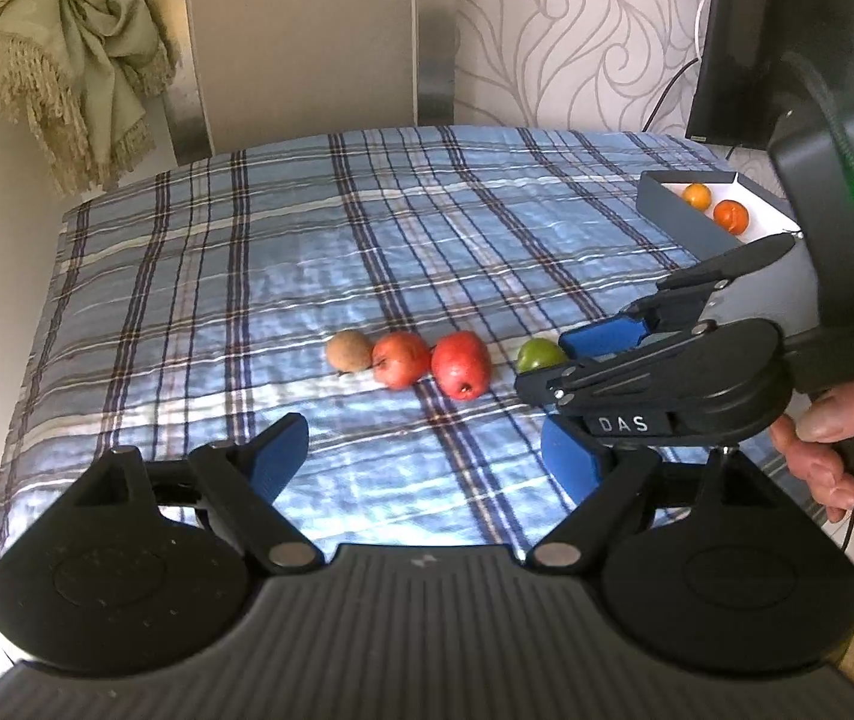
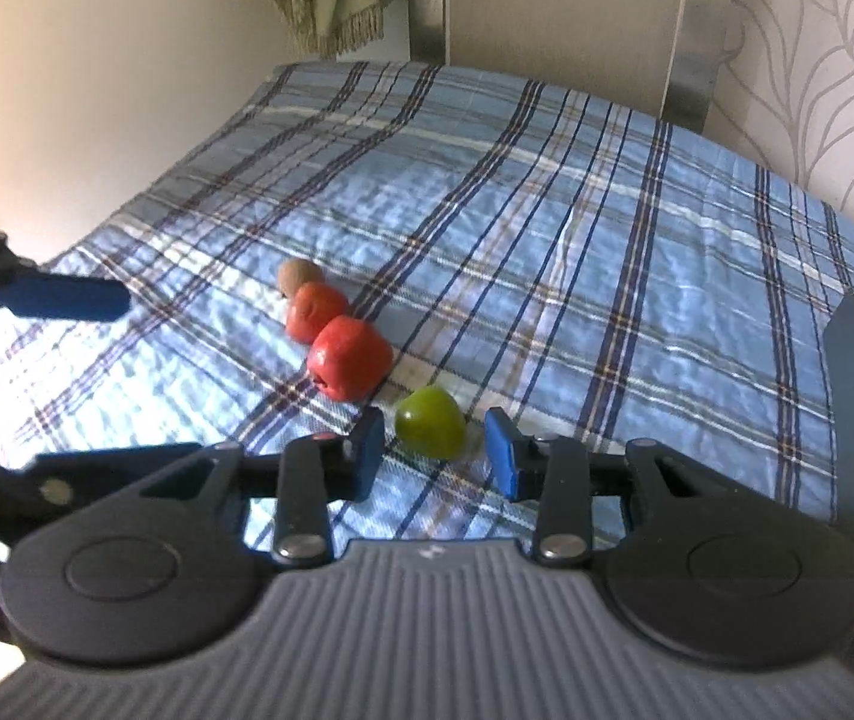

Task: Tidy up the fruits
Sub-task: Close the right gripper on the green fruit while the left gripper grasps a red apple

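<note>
The right gripper [image 2: 434, 450] has its jaws apart around the green fruit [image 2: 430, 429], pads not pressing, its near side hidden; the left gripper [image 1: 427, 456] gapes empty, and beyond lie two red fruits [image 2: 350, 357], the box [image 2: 853, 396] cut off.

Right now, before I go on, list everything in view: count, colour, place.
green fruit: one, green, on the cloth between the right hand-held gripper's pads, gaps both sides
red fruits: two, red, touching, mid-cloth
brown fruit: one, tan, at the row's far left end
orange fruits: two, orange, inside the box
box: one, grey, white inside, right edge
tablecloth: one, blue plaid
monitor: one, black, right rear
curtain: one, pale green, left rear
left hand-held gripper: open, empty
right hand-held gripper: around the green fruit
hand: one, on the right handle
</note>
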